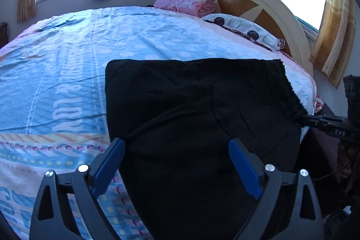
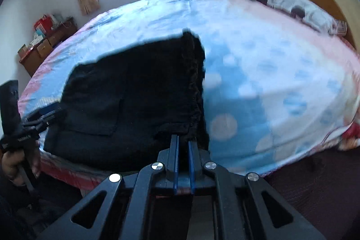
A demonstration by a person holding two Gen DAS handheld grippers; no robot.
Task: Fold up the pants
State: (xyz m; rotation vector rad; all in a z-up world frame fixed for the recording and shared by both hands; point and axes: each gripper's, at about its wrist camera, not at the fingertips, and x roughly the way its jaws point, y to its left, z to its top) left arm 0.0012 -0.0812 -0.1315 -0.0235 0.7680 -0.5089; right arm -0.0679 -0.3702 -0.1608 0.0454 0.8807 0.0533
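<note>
Where we stand: at the bed's (image 1: 67, 55) near edge.
Pants (image 1: 191, 105): black, lying folded there.
Right gripper (image 2: 183, 145): we have it pinching the waistband corner.
Left gripper (image 1: 177, 145): spread wide over the cloth, holding nothing.

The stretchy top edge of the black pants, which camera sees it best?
The right wrist view. There the gathered waistband runs sharp up the middle, down to the right gripper, shut on its near corner. The left wrist view shows the waistband only as a thin edge far to the right on the black pants.
</note>
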